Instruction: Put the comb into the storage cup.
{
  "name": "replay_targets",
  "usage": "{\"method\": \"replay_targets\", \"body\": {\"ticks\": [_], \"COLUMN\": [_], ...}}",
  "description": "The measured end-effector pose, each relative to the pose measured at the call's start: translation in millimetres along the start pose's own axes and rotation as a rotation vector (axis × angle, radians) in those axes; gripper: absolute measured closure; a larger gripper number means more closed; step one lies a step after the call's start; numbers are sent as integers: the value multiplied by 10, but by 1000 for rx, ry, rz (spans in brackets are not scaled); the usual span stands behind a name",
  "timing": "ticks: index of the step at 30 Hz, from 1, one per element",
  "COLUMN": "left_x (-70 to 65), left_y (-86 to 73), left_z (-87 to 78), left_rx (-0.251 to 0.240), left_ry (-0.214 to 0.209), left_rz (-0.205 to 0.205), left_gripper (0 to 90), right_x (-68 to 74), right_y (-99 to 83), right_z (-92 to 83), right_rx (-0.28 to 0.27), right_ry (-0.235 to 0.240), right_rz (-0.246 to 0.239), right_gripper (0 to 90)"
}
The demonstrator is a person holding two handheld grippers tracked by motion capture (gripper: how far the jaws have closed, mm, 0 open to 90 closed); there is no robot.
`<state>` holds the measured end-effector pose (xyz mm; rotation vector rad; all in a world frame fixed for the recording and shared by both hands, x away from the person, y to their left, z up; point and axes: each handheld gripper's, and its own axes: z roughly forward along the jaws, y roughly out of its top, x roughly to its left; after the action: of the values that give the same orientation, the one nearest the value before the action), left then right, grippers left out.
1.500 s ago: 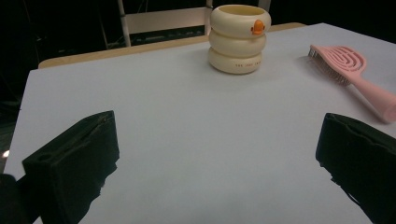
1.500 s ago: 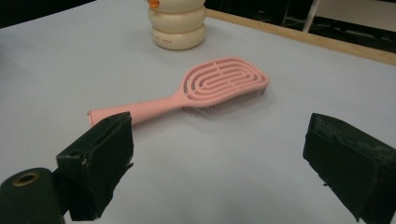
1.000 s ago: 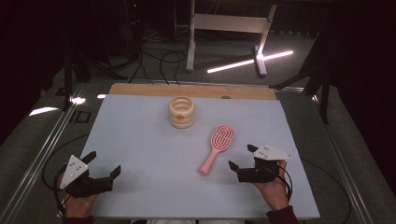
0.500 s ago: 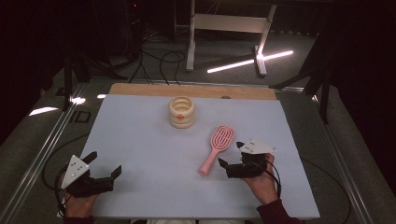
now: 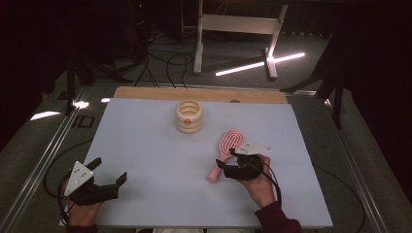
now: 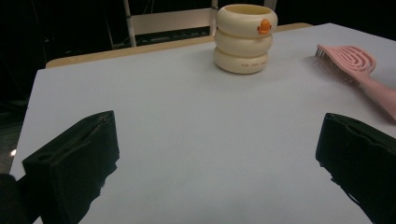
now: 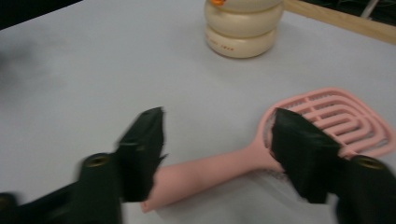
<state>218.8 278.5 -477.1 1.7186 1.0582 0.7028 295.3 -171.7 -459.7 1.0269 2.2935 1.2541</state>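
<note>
We see the right gripper (image 5: 227, 162) now over the brush (image 5: 225, 154) — moved in, jaws just closing, half-open astride the handle, gripping nothing. Brush lies flat, head toward far edge. Left gripper (image 5: 109, 171) wide open, empty.

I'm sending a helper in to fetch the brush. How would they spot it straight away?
On the pale blue table top, look right of the cream ringed cup. The pink hairbrush lies flat there, its handle between the right gripper's jaws. It is the table's one pink thing, with a slotted head.
</note>
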Motion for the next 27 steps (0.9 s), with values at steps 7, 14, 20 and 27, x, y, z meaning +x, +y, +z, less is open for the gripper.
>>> {"method": "replay_targets", "body": {"ticks": [7, 14, 20, 27], "left_x": [-3, 4, 6, 9], "left_y": [-1, -2, -3, -3], "left_z": [4, -2, -2, -2], "left_rx": [0, 1, 1, 1], "left_ry": [1, 2, 4, 6], "left_rz": [0, 1, 0, -2], "left_gripper": [0, 0, 0, 0], "right_x": [105, 240, 328, 354], "right_y": [9, -4, -12, -33], "right_z": [165, 330, 418, 482], "right_rx": [55, 89, 118, 136], "right_ry": [23, 31, 27, 33], "right_rz": [-13, -26, -69, -73], "right_gripper": [721, 900, 900, 900]}}
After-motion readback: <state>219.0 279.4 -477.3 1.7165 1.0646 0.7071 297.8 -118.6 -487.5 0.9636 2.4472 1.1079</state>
